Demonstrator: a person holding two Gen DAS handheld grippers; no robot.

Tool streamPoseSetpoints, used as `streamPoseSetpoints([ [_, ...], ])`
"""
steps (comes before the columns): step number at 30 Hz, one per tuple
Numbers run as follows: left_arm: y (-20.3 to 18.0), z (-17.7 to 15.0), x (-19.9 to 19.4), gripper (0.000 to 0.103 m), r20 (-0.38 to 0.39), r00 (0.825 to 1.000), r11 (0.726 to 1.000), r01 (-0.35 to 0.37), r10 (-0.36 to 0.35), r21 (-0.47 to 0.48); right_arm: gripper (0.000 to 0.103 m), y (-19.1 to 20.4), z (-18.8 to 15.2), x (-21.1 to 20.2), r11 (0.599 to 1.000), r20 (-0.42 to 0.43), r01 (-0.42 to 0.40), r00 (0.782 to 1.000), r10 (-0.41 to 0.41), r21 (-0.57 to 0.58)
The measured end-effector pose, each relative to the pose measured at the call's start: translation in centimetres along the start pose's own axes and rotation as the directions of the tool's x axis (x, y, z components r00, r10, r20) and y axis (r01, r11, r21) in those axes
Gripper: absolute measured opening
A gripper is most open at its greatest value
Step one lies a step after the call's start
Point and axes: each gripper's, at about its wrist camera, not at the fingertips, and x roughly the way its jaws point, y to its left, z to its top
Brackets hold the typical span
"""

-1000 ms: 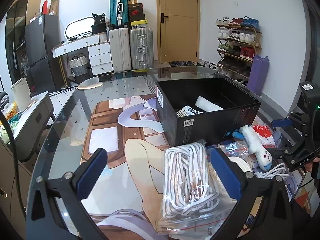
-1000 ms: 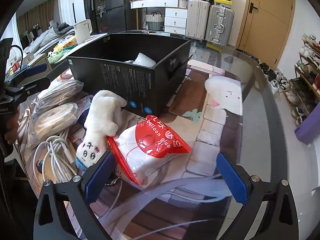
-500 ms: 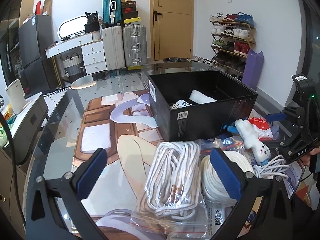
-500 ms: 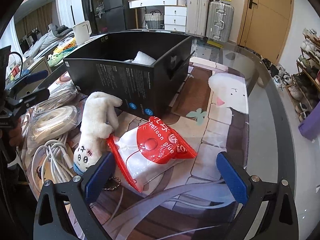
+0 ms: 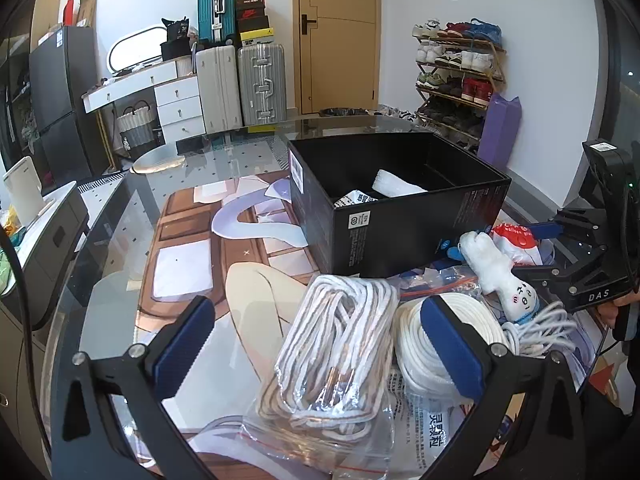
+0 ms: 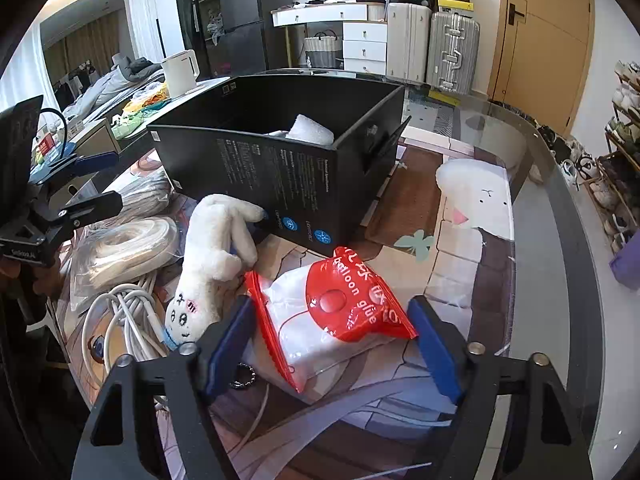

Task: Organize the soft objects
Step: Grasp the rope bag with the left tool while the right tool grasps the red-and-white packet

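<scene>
Our right hand-held gripper (image 6: 332, 344) has just been closing its jaws around the red-and-clear balloon glue pouch (image 6: 336, 320) at lower centre of the right wrist view; the pouch lies between the blue pads, though we cannot tell whether they press it yet. To do this well, we judge we should squeeze the plump white middle, not the slippery red flap, and lift clear of the plush toy (image 6: 212, 264) just beside it at the left, then carry it over the rim of the black box (image 6: 280, 176) in the middle of the frame.

Our left hand-held gripper (image 5: 320, 344) stands wide over the bagged striped rope (image 5: 336, 360) at lower centre of its view, gripping nothing, with a white coil (image 5: 412, 344) just beside its right pad.

The pouch is glossy crinkled film, pillow-shaped. The toy is nubbly and elongated, with a stitched face. The rope bundles are braided, in clear bags. The box is rigid matte card. The desk (image 6: 532, 240) is glass, smooth over a printed mat.
</scene>
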Motion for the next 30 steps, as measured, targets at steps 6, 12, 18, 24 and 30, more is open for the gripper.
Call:
streamPoseSetpoints([
  [6, 0.0, 0.0, 0.1, 0.103, -0.008, 1.0, 1.0, -0.003, 0.003, 0.006, 0.065, -0.2, -0.5, -0.6, 1.0, 0.013, -0.018, 1.0, 0.018, 0.006],
  [12, 0.0, 0.0, 0.6, 0.103, -0.045, 0.999, 1.0, 0.02, -0.02, 0.006, 0.063, -0.7, -0.7, -1.5, 0.999, 0.041, -0.036, 0.999, 0.035, 0.026],
  [18, 0.1, -0.3, 0.6, 0.101, -0.089, 0.995, 0.999, 0.043, -0.042, 0.009, 0.063, -1.4, -0.8, -2.3, 0.997, 0.07, -0.048, 0.997, 0.044, 0.052],
  [24, 0.8, -0.5, 0.7, 0.078, -0.115, 0.988, 0.995, 0.095, -0.099, -0.041, 0.063, -1.5, -0.8, -2.5, 0.997, 0.079, -0.057, 0.995, 0.053, 0.053],
  [30, 0.6, -0.7, 0.9, 0.054, -0.133, 0.986, 0.994, 0.102, -0.105, -0.03, 0.063, -1.3, -0.9, -2.7, 0.997, 0.083, -0.064, 0.995, 0.059, 0.05],
])
